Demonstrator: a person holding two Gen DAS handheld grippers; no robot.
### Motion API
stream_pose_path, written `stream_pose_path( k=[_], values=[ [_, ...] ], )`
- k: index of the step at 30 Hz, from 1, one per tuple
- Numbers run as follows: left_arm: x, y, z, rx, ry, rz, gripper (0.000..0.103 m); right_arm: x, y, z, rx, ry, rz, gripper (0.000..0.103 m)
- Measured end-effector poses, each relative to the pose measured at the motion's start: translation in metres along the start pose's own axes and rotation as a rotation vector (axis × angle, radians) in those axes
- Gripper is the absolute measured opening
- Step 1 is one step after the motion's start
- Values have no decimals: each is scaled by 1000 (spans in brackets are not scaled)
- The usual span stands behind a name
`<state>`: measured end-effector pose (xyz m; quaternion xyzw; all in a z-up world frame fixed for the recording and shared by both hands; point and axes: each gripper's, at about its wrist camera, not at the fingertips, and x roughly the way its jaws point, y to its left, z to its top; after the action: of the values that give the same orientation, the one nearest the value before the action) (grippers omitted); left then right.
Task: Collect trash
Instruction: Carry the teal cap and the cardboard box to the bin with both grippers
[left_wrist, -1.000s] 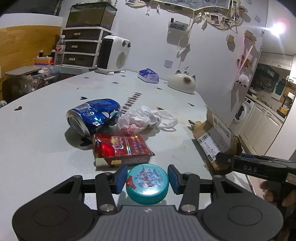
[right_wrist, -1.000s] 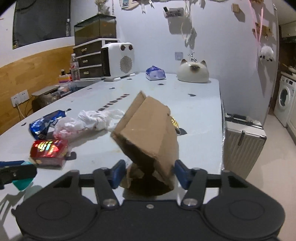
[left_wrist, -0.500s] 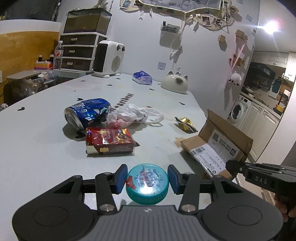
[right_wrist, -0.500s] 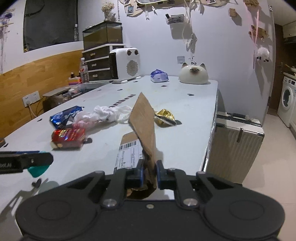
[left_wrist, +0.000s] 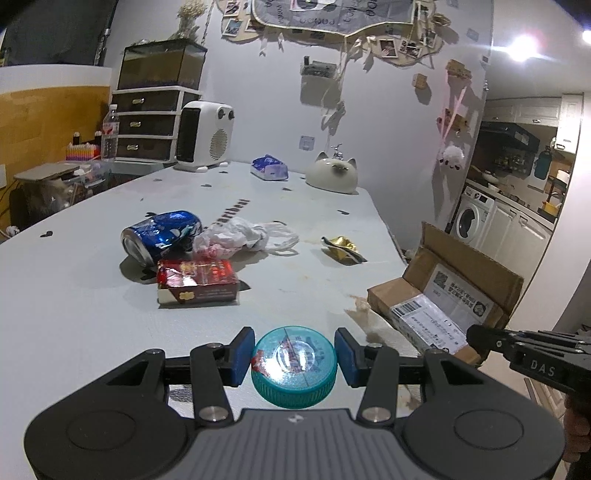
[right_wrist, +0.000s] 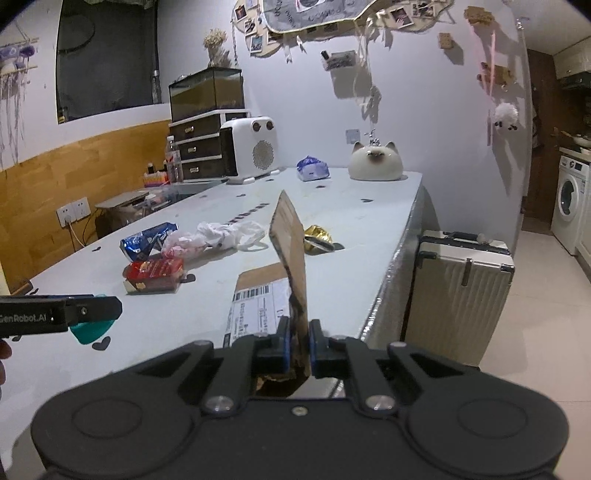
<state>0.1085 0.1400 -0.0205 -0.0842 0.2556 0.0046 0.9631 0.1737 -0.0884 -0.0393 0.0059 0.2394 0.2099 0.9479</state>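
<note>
Teal lid (left_wrist: 293, 365) pinched in left gripper (left_wrist: 293, 357), lifted over table (left_wrist: 74, 295). Cardboard box (right_wrist: 291, 258) clamped by its upright flap in right gripper (right_wrist: 298, 341) at table's near edge. Blue can (left_wrist: 160, 236), red packet (left_wrist: 195, 280), plastic bag (left_wrist: 243, 238), gold wrapper (left_wrist: 341, 247) left lying on top.

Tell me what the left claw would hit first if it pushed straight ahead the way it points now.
Probably the red box. The left claw, shut on the teal lid, points slightly down over bare table, and the box lies just left of its line; dead ahead it may meet tabletop first. Depth is unclear.
</note>
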Motion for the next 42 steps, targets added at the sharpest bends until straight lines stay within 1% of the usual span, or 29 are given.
stream_pose_path(
  k=[4,9,14,21,27,30,33,38,42],
  values=[
    [-4,-15,1,17,-11,-11,49,-18,-12,-3,7,-17,-18,10],
    [-4,-43,2,45,-20,-45,49,-42,-37,-7,31,-40,-61,10],
    [4,-80,2,87,-15,-95,49,-65,-68,-16,61,-51,-125,10],
    [24,-143,-4,160,19,-201,49,-93,-117,-34,111,-41,-234,10],
    [53,-192,-16,209,97,-292,48,-104,-155,-57,159,3,-310,10],
    [74,-212,-24,221,156,-326,48,-102,-170,-72,181,41,-336,10],
    [99,-228,-35,233,233,-356,48,-96,-183,-87,206,89,-356,10],
    [137,-247,-57,249,348,-373,48,-78,-203,-113,246,187,-385,10],
    [170,-257,-68,260,428,-368,48,-58,-214,-133,280,272,-394,10]
  ],
)
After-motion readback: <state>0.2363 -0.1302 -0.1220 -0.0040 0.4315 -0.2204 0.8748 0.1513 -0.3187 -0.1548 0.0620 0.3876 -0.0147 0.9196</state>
